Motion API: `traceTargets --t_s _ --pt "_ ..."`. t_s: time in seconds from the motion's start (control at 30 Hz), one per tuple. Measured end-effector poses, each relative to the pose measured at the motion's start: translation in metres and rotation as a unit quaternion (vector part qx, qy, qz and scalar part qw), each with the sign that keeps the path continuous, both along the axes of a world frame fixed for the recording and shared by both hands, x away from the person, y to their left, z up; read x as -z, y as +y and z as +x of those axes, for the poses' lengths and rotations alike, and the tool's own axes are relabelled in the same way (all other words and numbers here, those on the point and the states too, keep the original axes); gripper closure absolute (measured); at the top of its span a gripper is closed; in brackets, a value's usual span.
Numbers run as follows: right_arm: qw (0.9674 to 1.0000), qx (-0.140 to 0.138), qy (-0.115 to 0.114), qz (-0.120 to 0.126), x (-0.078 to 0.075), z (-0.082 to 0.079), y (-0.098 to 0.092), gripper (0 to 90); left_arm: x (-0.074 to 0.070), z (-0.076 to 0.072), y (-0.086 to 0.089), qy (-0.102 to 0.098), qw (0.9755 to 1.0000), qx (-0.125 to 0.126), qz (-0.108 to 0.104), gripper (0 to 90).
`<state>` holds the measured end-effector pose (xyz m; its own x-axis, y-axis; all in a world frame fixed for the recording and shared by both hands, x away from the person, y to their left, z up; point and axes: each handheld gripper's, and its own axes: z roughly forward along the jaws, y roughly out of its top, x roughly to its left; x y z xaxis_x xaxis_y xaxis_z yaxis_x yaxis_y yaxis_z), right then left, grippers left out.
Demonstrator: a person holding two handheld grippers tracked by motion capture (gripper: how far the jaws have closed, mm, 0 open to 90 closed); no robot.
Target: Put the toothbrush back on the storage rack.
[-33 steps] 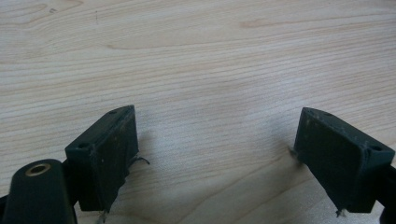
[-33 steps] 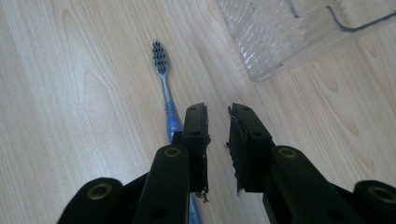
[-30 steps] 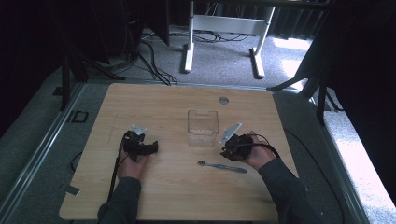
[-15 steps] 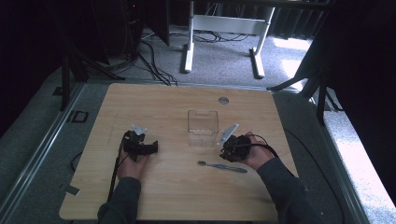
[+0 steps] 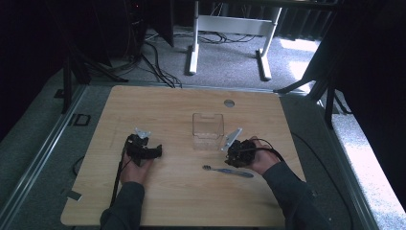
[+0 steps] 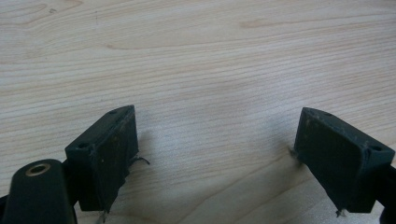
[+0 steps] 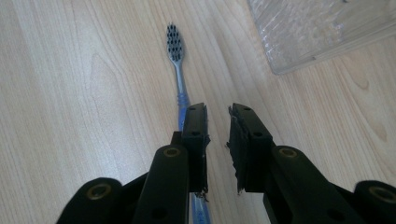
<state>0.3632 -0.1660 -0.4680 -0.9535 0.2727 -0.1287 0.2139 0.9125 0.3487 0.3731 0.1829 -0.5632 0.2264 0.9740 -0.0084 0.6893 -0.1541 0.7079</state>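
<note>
Toothbrush just beside clear container's edge.

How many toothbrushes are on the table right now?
1. The toothbrush lies flat on the table just in front of the right gripper, near the clear box. None seen elsewhere.

Left gripper wide open, right gripper nearly closed (narrow gap)
</note>
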Motion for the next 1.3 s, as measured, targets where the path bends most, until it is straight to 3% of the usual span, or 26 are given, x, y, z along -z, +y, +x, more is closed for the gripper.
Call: traceTargets --t_s 1.3 --pt "0.9972 -0.033 0.034 -0.058 0.011 0.000 0.008 76.3 0.000 0.000 0.000 0.000 1.0000 0.000 0.000 13.9"
